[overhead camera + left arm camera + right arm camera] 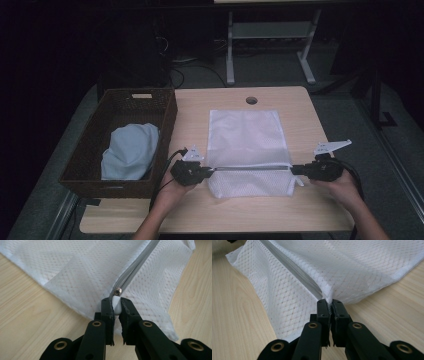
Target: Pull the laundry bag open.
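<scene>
High view, mesh bag [248, 145] stretched between left hand-held gripper [209, 170] clamping zipper pull [116, 304], right hand-held gripper [295, 170] pinching bag edge

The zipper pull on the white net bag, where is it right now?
In the left gripper view the zipper pull sits pinched in the left gripper, at the left end of the mesh bag, beside the basket.

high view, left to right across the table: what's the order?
Wicker basket with the light blue cloth in it → left gripper → white mesh bag → right gripper.
</scene>
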`<state>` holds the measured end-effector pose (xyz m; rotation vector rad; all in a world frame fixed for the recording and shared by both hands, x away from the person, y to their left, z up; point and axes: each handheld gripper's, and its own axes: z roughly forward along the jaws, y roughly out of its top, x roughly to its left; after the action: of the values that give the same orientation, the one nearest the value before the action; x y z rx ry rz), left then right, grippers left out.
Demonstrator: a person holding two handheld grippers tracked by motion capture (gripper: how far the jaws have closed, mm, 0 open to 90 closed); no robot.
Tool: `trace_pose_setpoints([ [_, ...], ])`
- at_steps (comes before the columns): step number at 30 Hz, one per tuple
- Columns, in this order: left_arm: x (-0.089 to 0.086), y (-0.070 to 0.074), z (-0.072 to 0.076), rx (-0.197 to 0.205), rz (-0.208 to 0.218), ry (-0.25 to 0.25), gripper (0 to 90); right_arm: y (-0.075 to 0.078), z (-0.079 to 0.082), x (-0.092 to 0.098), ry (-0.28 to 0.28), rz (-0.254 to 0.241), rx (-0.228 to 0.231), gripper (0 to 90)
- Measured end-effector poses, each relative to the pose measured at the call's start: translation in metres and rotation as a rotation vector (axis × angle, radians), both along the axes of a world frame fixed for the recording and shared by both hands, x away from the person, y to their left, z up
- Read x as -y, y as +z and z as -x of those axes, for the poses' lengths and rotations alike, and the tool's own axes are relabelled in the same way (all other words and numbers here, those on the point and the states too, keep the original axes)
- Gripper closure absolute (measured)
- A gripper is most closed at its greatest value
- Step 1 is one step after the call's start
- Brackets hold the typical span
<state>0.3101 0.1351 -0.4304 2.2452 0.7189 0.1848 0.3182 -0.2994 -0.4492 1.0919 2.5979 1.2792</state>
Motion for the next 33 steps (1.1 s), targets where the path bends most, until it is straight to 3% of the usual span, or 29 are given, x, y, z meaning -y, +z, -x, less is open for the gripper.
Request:
trace_pose_setpoints([
  [16, -0.008, 0.0, 0.004, 0.004, -0.008, 0.074, 82.0, -0.004, -0.003, 0.005, -0.004, 0.023, -0.004, 85.6],
  [23, -0.007, -0.005, 0.004, -0.014, -0.043, 0.089, 82.0, -0.01, -0.005, 0.014, -0.014, 0.031, -0.014, 85.6],
  [33, -0.002, -0.018, 0.001, -0.044, -0.123, 0.096, 81.8, -0.019, -0.004, 0.006, 0.017, 0.085, -0.034, 85.0],
])
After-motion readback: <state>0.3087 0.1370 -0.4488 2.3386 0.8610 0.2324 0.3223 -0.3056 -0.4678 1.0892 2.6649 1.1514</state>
